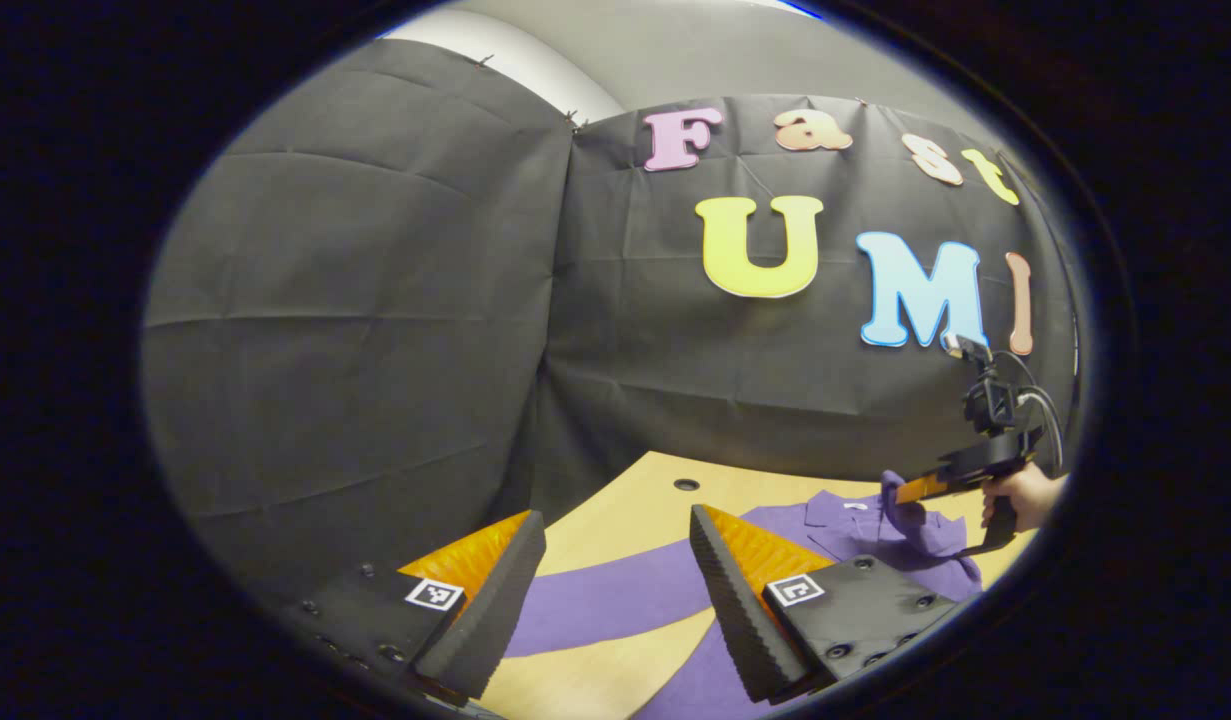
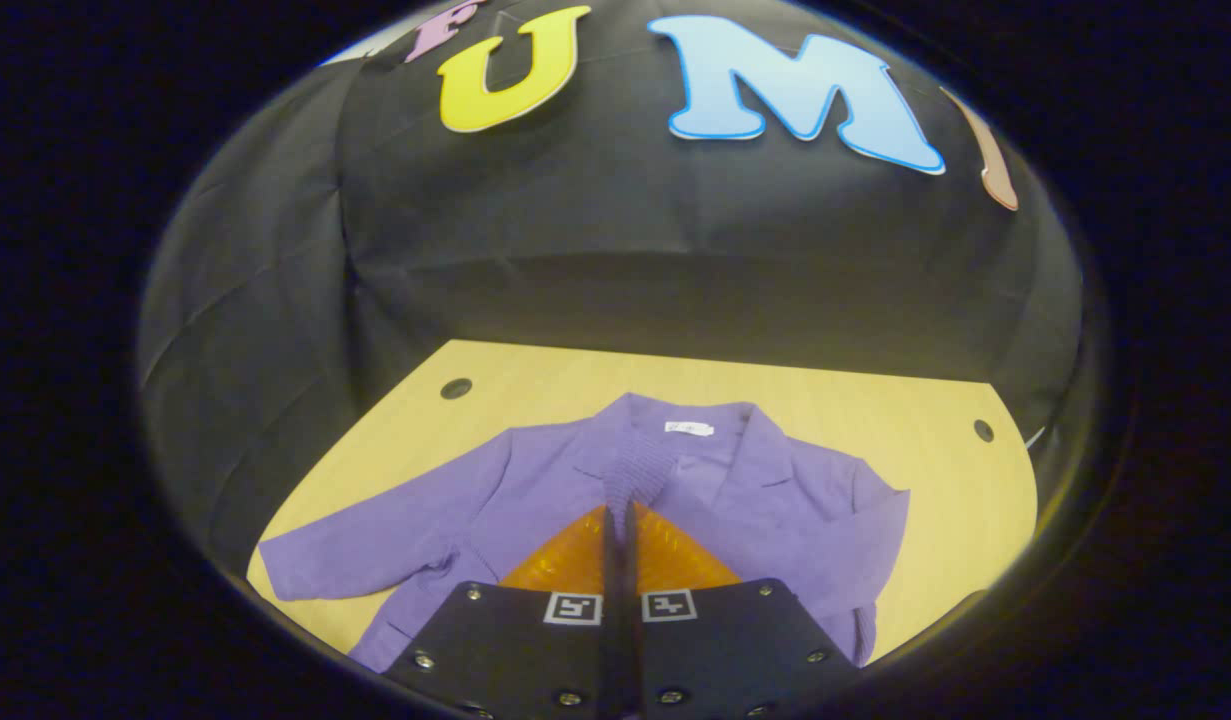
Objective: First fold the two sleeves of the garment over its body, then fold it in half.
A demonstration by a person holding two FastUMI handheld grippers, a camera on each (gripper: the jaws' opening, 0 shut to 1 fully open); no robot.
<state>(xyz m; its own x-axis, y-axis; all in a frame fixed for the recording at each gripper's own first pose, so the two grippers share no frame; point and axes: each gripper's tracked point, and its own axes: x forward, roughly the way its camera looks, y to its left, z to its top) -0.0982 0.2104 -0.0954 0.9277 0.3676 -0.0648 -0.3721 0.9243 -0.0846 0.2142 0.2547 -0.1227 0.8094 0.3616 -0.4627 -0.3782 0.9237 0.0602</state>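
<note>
On wooden table (image 2: 875,420), purple garment (image 2: 535,490)

A purple jacket (image 2: 535,500) lies face up on the wooden table (image 2: 875,420), collar toward the far wall. One sleeve (image 2: 375,545) stretches out flat sideways; the other sleeve's ribbed cuff (image 2: 637,470) is lifted over the chest.

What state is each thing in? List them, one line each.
left gripper: open, holding nothing, over the spread sleeve.
right gripper: shut on the lifted cuff.
lifted cuff: pinched, raised over the garment's chest.
spread sleeve: flat on the table, unfolded.
garment: lying collar-up on the table, not folded in half.
hand: gripping the right gripper's handle.
</note>
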